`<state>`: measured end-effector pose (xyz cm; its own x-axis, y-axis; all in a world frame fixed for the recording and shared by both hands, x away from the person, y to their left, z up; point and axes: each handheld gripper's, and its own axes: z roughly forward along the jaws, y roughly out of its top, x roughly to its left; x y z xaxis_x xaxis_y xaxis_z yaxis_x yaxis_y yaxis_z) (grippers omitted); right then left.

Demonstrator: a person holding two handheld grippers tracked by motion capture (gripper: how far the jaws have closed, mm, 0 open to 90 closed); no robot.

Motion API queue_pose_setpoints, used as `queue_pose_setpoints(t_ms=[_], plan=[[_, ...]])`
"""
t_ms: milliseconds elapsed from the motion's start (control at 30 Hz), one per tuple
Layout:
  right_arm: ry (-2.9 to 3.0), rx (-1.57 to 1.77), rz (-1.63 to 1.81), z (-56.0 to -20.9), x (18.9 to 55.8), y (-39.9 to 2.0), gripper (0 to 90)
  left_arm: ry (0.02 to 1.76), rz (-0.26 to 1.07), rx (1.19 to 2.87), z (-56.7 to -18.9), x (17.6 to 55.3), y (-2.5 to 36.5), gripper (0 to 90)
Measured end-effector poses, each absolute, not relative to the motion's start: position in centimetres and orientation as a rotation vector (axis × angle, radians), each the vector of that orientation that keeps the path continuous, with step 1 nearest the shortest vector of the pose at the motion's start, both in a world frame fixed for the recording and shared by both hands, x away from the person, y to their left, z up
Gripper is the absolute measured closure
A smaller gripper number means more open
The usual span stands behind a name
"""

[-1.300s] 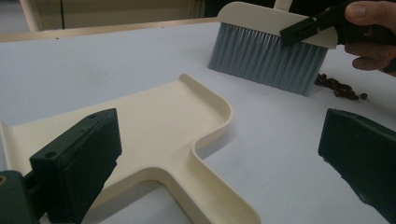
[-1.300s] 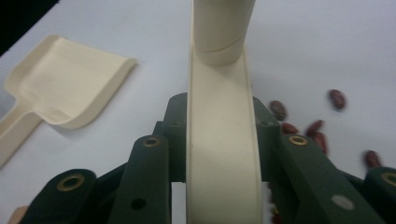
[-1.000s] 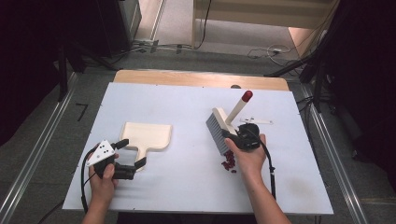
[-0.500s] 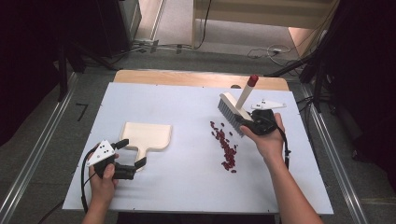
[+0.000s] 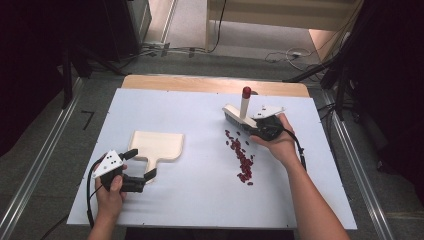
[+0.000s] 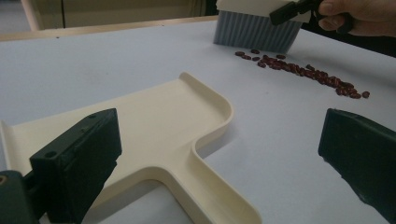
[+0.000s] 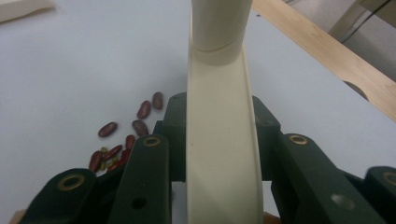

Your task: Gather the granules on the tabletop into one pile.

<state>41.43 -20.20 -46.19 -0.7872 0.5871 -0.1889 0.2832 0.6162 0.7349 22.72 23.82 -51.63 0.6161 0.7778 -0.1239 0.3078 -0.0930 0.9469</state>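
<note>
On the white bench [image 5: 200, 200], the cream dustpan [image 5: 156, 145] lies flat; the left tool [image 5: 141, 170] stands with jaws apart around its handle, not pressing. The right tool [image 5: 259, 129] is clamped on the brush [image 5: 239, 114], at the far end of the line of red beans [image 5: 241, 156]. Better first close on the handle, then sweep with short, low strokes toward the pan mouth.
</note>
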Motion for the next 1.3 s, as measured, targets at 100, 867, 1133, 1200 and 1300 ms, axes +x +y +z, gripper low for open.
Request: queue_pose_setpoints(t_ms=[100,867,1133,1200,1300], plan=[[2.470,0.628,0.996,-46.3,40.9,-20.1,65.1,0.907,0.502,1.674,-51.6,22.7,23.8,0.0],[2.599,0.367,1.055,-46.7,34.1,-22.5,64.8,0.909,0.500,1.674,-51.7,22.7,23.8,0.0],[2.567,0.372,1.057,-46.1,32.7,-22.9,65.0,0.906,0.502,1.673,-51.7,22.7,23.7,0.0],[2.535,0.412,1.067,-45.9,33.0,-23.1,65.0,0.906,0.502,1.673,-51.7,22.7,23.7,0.0],[2.495,0.495,1.075,-45.7,33.7,-23.3,65.0,0.906,0.502,1.673,-51.7,22.7,23.7,0.0]])
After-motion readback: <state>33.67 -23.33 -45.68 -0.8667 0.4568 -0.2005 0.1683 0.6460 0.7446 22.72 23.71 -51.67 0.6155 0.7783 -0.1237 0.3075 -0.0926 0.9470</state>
